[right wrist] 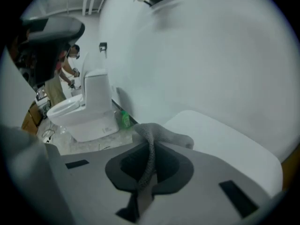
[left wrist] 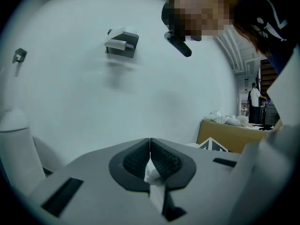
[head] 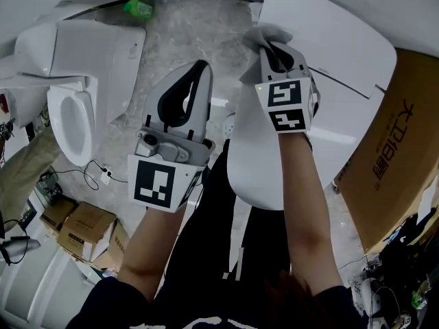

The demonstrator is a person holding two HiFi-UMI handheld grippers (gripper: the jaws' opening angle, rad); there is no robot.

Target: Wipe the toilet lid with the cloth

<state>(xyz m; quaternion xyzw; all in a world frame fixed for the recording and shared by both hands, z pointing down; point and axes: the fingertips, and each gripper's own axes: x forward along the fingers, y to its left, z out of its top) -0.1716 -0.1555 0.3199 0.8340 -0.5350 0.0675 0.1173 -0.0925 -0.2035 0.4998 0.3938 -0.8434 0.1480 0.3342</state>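
Seen from above, a person stands over a large white oval plastic toilet lid (head: 336, 53), with a pair of grey hand-held tongs in each hand.

The right tongs (head: 274, 48) are closed on a grey textured cloth (head: 264, 33). The right gripper view shows the cloth (right wrist: 161, 134) pinched as a narrow fold between the two dark pads, its loose end bunched just ahead of the tips. It lies against the near edge of the lid (right wrist: 225, 142).

The left tongs (head: 199, 70) hover beside the lid, over the mottled grey floor (head: 178, 33) and apart from the cloth. In the left gripper view these tongs (left wrist: 150, 145) are pressed together. A small pale scrap shows low in the gap behind the pads (it may only be part of the tool), and they grip nothing I can name.

As for progress, the cloth is in hand and resting at one end of the lid, so wiping looks either just begun or part-way through. Most of the lid's broad surface lies uncovered, running away to the right and back toward the person. Nothing on it, neither streak nor sheen, tells wiped areas from unwiped. Most of the wiping probably remains.

Around this are a second white toilet with its seat showing (head: 68, 115), a small green bottle (head: 139, 7) by the wall, and a brown cardboard box (head: 398, 149) at the right.
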